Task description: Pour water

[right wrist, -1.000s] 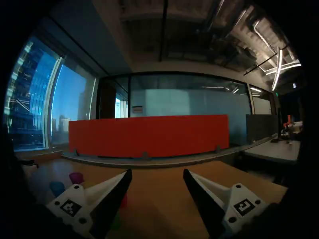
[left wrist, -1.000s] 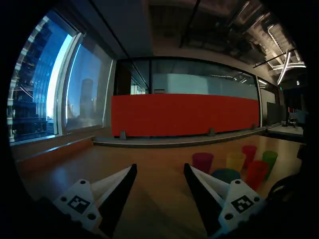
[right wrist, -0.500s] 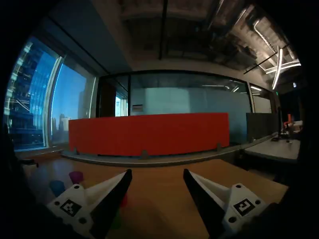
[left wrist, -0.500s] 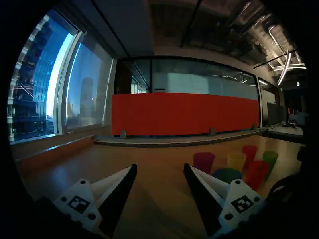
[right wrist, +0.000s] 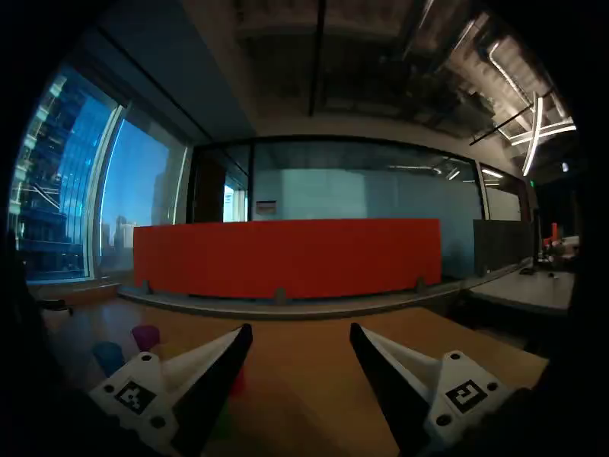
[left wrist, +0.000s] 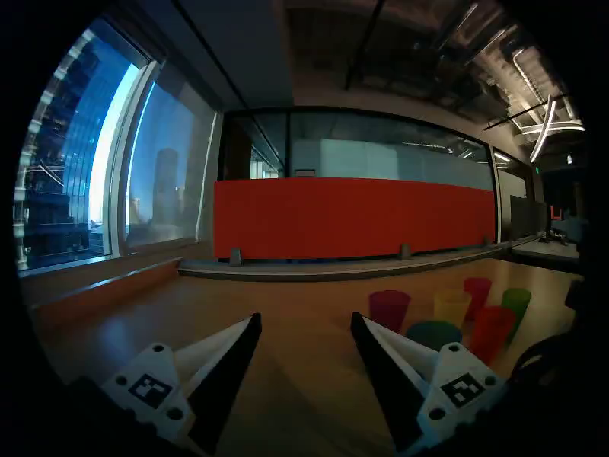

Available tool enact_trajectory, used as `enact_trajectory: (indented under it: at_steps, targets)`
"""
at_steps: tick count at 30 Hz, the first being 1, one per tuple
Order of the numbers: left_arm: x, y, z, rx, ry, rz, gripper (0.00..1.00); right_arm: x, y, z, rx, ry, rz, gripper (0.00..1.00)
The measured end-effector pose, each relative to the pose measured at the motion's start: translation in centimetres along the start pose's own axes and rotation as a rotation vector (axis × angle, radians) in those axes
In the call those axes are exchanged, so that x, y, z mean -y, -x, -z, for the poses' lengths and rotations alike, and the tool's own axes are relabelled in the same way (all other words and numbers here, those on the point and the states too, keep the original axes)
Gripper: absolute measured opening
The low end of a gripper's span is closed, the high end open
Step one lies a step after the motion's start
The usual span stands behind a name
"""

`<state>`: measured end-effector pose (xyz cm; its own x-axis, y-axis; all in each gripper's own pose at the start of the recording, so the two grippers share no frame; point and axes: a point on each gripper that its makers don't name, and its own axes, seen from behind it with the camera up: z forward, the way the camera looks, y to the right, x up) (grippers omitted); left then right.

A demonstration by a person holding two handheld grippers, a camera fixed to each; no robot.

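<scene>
1. Your left gripper (left wrist: 304, 320) hovers over the wooden table (left wrist: 190, 312) with its jaws spread wide and nothing between them.
2. Ahead of the jaws and off to the right, a cluster of cups stands on the table, all upright.
3. The purple cup (left wrist: 388, 308) is nearest the gap, just past the tip of the right finger.
4. The blue-green cup (left wrist: 432, 335) sits right behind that same finger, which hides its lower part.
5. Further right come the yellow cup (left wrist: 451, 306), the far red cup (left wrist: 477, 293) and the green cup (left wrist: 515, 303), with the near red cup (left wrist: 491, 331) in front of them.
6. The cups stand close together; you cannot tell in this dim light whether any of them touch.
7. Straight through the open jaws there is bare table, then a red partition (left wrist: 350, 217) across the far edge and a window (left wrist: 91, 175) off to the left.
8. Over to your right gripper (right wrist: 301, 331): its jaws are also spread apart and pinch nothing.
9. From here the cups lie left of the jaws: the purple cup (right wrist: 145, 336) and the blue-green cup (right wrist: 109, 355) stand beyond the left finger, well clear of the gap.
10. The light is too dim to tell whether any cup has water in it.
</scene>
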<state>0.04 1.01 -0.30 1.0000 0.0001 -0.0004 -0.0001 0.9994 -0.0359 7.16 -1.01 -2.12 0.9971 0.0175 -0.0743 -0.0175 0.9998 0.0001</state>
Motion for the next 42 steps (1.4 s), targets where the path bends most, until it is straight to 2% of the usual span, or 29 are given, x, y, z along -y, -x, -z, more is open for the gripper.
enact_trajectory:
  at_steps: [15, 31, 42]
  targets:
    - [0.0, 0.0, 0.0, 0.0, 0.0, 0.0, 0.87, 0.8, 2.1, -1.5, -0.01, -0.02, 0.016, 0.99]
    - [0.0, 0.0, 0.0, 0.0, 0.0, 0.0, 0.87, -1.3, 6.0, -1.8, 0.039, 0.009, 0.002, 0.99]
    - [0.0, 0.0, 0.0, 0.0, 0.0, 0.0, 0.87, -2.3, 7.0, -1.6, 0.067, 0.023, 0.005, 0.99]
